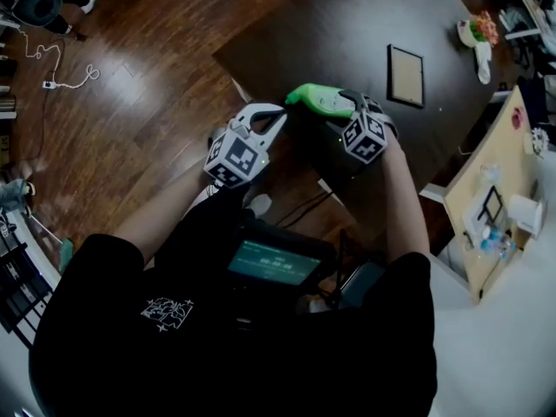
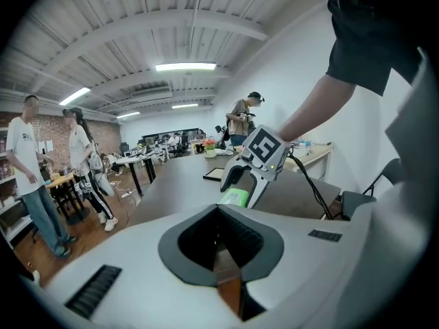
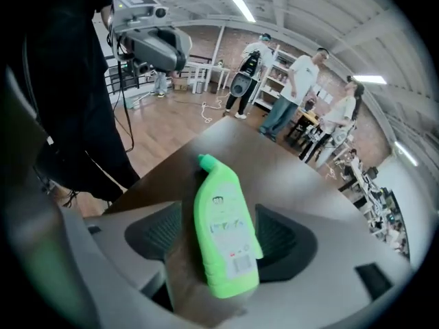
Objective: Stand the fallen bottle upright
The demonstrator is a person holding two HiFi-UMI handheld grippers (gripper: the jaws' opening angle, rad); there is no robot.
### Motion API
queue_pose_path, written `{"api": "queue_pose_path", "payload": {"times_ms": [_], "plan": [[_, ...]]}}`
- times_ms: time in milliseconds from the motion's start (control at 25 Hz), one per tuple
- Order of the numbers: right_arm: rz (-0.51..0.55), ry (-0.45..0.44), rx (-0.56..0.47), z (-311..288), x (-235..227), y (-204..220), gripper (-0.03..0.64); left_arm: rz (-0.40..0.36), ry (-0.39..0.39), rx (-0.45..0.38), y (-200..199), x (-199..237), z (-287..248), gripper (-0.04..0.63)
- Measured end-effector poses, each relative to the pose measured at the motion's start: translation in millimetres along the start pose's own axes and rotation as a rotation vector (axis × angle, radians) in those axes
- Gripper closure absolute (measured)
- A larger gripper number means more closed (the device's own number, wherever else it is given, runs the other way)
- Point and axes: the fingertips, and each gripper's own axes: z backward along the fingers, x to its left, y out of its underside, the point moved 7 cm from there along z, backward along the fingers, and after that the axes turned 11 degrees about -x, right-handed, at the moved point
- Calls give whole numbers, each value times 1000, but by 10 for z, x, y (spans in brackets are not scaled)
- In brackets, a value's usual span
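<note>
A bright green bottle (image 1: 318, 100) lies on its side near the front edge of the dark table (image 1: 347, 24). In the right gripper view the bottle (image 3: 219, 204) points its cap away, and its base is nearest the camera. My right gripper (image 1: 341, 111) points steeply down over it and is open. Its dark pads (image 3: 159, 232) stand on either side of the bottle's body without squeezing it. My left gripper (image 1: 280, 114) hovers just left of the bottle, shut and empty. In its own view, that gripper (image 2: 219, 245) faces the right gripper (image 2: 241, 186) and the bottle (image 2: 236, 197).
A framed picture (image 1: 406, 76) lies flat further back on the table, with a potted plant (image 1: 476, 31) at the far right corner. A light wooden desk (image 1: 486, 181) with small items stands to the right. Several people (image 3: 295, 88) stand beyond the table. A cable (image 1: 61, 81) lies on the wooden floor.
</note>
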Motion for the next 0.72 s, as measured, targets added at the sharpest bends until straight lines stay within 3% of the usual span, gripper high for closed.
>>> {"api": "queue_pose_path", "payload": {"times_ms": [240, 440, 720], "plan": [[99, -76, 46, -264, -22, -224, 252, 15, -20, 17, 71, 66, 81, 594], [19, -129, 103, -517, -96, -293, 252, 18, -35, 17, 98, 107, 92, 594], [63, -178, 190, -639, -95, -217, 250, 28, -47, 16, 108, 194, 66, 594]]}}
